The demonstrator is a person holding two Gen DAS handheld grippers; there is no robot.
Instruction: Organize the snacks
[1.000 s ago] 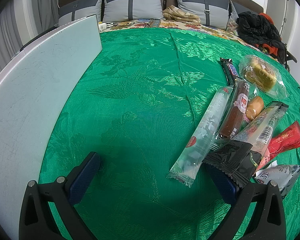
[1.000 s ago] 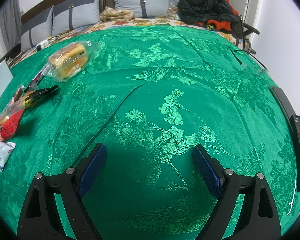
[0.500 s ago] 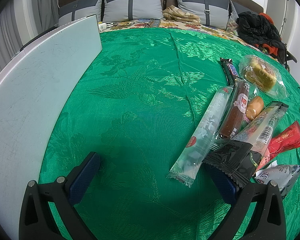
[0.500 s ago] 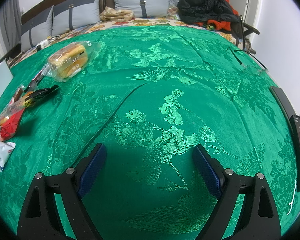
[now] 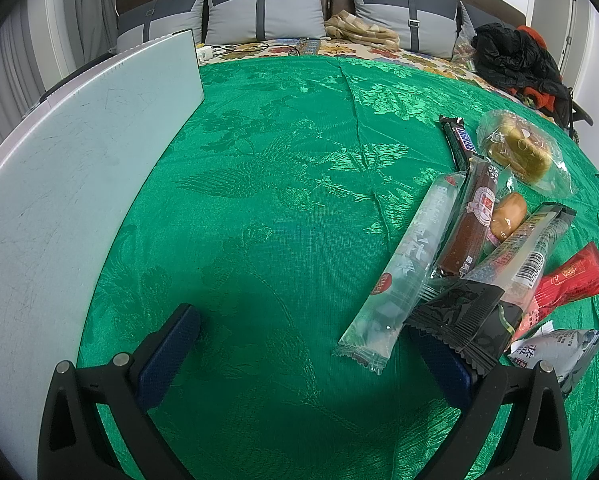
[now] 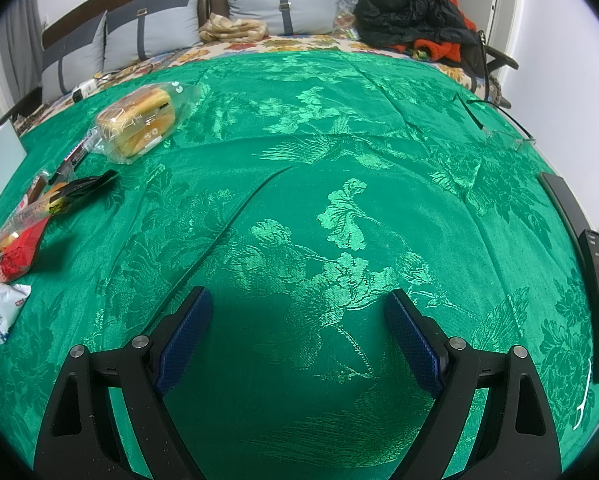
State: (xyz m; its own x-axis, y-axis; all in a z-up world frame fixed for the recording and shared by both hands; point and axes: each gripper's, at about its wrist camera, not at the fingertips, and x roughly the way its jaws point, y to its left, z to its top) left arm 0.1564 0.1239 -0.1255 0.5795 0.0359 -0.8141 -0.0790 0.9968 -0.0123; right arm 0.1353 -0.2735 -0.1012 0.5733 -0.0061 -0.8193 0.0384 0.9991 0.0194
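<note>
Snacks piled on a green bedspread (image 5: 279, 200)

Both the left hand-held gripper (image 5: 303, 344) and right hand-held gripper (image 6: 299, 324) are spread, empty; snack pile (image 5: 471, 248) lies beside the left one.

The left tool (image 5: 303, 348) and right tool (image 6: 299, 336) hover low, jaws spread wide, gripping nothing.

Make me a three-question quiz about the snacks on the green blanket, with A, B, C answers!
1. Where does the bagged bread lie from the right gripper?
A. far left
B. between its fingers
C. far right

2. What colour is the bed cover?
A. blue
B. green
C. white

3. How is the left gripper?
A. shut on a snack
B. shut, empty
C. open, empty

Answers:
1 A: in the right wrist view the bread sits up at the left.
2 B: shiny green cloth with woven flowers.
3 C: its fingers stand wide apart over bare cloth.
</note>
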